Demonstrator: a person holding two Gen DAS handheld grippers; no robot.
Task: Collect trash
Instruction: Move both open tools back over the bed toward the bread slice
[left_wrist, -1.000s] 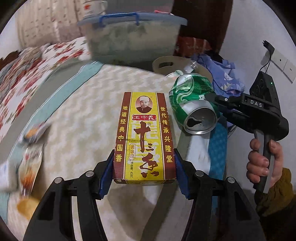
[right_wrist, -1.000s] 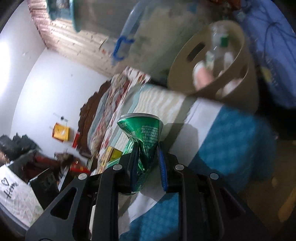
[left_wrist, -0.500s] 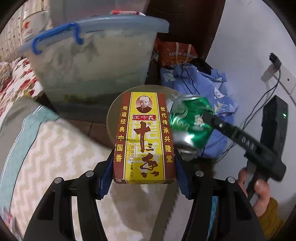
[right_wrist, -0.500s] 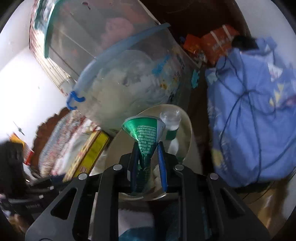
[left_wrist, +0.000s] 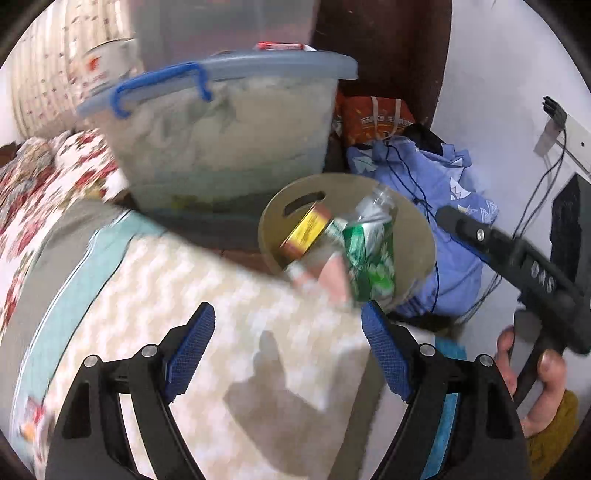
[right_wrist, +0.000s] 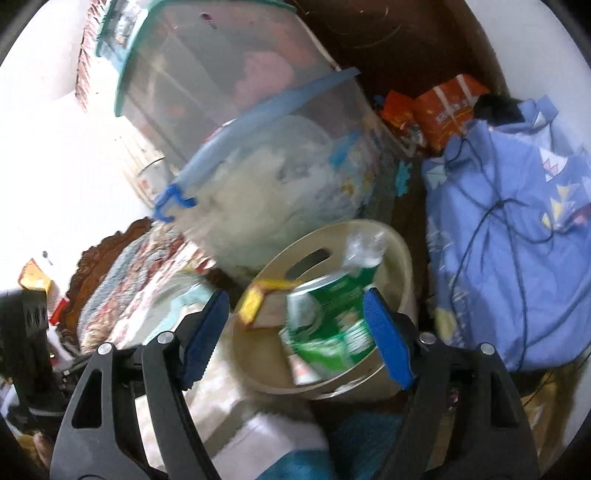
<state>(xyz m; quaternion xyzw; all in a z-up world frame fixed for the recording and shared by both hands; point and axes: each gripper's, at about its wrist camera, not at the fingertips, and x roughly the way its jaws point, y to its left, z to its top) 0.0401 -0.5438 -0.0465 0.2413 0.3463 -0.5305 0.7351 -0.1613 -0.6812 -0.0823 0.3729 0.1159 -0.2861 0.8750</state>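
A beige round bin (left_wrist: 417, 225) (right_wrist: 400, 258) stands past the bed's edge. In it lie the yellow spice box (left_wrist: 306, 230) (right_wrist: 258, 299), the crushed green can (left_wrist: 369, 254) (right_wrist: 328, 321) and a clear plastic bottle (left_wrist: 380, 203) (right_wrist: 364, 243). My left gripper (left_wrist: 286, 350) is open and empty above the bed, short of the bin. My right gripper (right_wrist: 295, 332) is open and empty just over the bin; its black body (left_wrist: 517, 251) shows at the right of the left wrist view.
A clear storage box with a blue lid (left_wrist: 221, 129) (right_wrist: 258, 155) stands behind the bin. Blue clothing with a cable (left_wrist: 443, 177) (right_wrist: 517, 221) and orange packets (left_wrist: 376, 118) lie to the right. The zigzag bedspread (left_wrist: 184, 295) is in front; snack wrappers (left_wrist: 31, 421) lie at its left.
Both grippers have opened. The spice box and the green can have dropped from them into the bin. The left gripper has drawn back over the bed.
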